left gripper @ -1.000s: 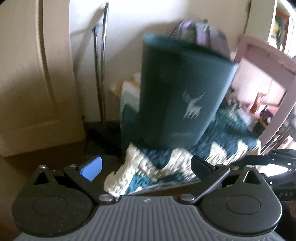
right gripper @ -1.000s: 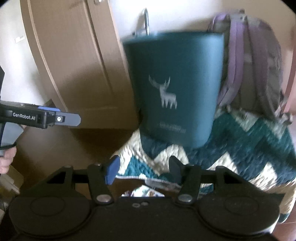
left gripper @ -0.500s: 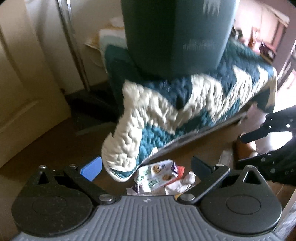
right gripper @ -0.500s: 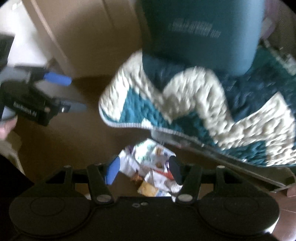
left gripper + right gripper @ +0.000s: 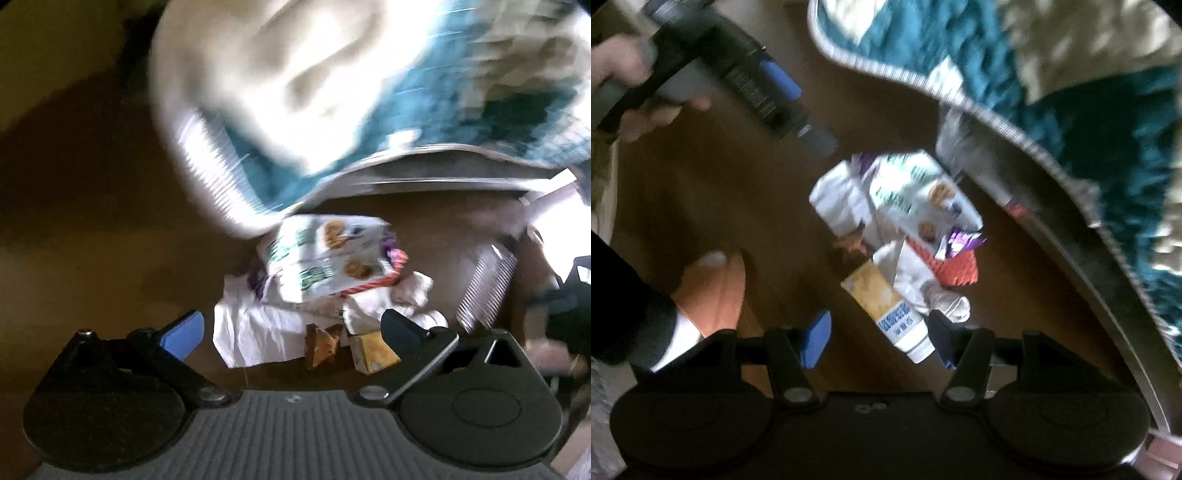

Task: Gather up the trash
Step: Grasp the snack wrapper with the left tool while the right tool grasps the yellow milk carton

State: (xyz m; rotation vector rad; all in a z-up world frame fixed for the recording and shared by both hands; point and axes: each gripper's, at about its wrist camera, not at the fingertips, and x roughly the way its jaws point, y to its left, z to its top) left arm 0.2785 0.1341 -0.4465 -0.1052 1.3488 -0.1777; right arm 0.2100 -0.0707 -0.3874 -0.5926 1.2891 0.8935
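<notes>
Both grippers, left gripper (image 5: 291, 328) and right gripper (image 5: 877, 338), hung spread and empty over the trash pile (image 5: 901, 229), where pinching 1 loose, probably paper piece seemed wisest.

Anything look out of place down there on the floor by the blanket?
Yes. A loose heap of trash lies on the brown floor beside the blanket's hanging edge: a white cookie wrapper, crumpled white paper, a yellow packet and red mesh. Both grippers, left gripper and right gripper, are open, holding nothing.
</notes>
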